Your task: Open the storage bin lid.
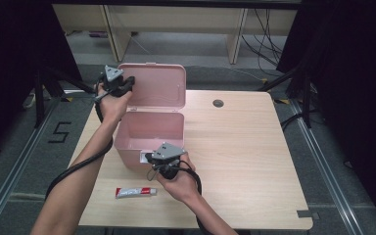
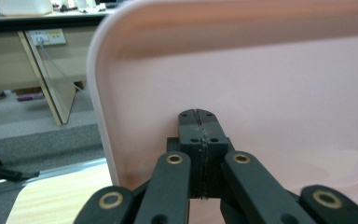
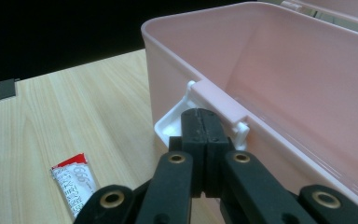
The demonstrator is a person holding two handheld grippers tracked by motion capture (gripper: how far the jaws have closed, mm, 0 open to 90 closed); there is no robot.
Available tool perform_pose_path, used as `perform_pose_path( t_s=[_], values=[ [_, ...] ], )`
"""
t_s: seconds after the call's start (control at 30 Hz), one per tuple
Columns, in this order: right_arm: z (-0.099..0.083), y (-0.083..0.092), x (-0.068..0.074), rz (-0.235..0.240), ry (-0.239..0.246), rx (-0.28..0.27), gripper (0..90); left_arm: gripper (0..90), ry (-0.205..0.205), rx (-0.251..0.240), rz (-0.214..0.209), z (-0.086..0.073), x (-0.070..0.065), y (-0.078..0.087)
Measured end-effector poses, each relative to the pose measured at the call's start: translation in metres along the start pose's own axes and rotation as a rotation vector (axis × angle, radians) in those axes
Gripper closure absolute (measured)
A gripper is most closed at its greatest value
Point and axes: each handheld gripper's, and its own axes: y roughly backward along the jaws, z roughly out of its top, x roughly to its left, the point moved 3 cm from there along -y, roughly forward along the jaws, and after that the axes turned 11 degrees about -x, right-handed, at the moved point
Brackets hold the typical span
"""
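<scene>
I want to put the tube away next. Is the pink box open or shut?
Open. The pink box has its lid swung up behind it, and its inside looks empty. The tube lies on the table outside it.

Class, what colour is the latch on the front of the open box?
White latch on the pink box; right gripper view.

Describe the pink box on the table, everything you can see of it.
The pink box is a rectangular container of smooth, matte plastic with rounded corners, standing open and empty near the left edge of the wooden table. Its lid is swung back and stands roughly upright behind the body. A white latch hangs at the middle of the front wall, under a pink tab. The shut left claw is at the lid's inner face; the shut right claw is at the latch. A toothpaste tube lies apart in front.
</scene>
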Motion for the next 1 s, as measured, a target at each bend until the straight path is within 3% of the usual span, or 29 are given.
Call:
perform_pose_path(
  t_s=[0.4, 1.0],
  values=[
    [0.0, 0.0, -0.001, -0.002, -0.008, 0.002, 90.0, 89.8, 0.01, 0.118, 0.007, -0.017, 0.005, -0.011],
    [0.001, -0.001, -0.002, 0.002, 0.008, -0.001, 90.0, 89.7, 0.015, 0.197, 0.001, -0.034, 0.004, -0.014]
  ],
)
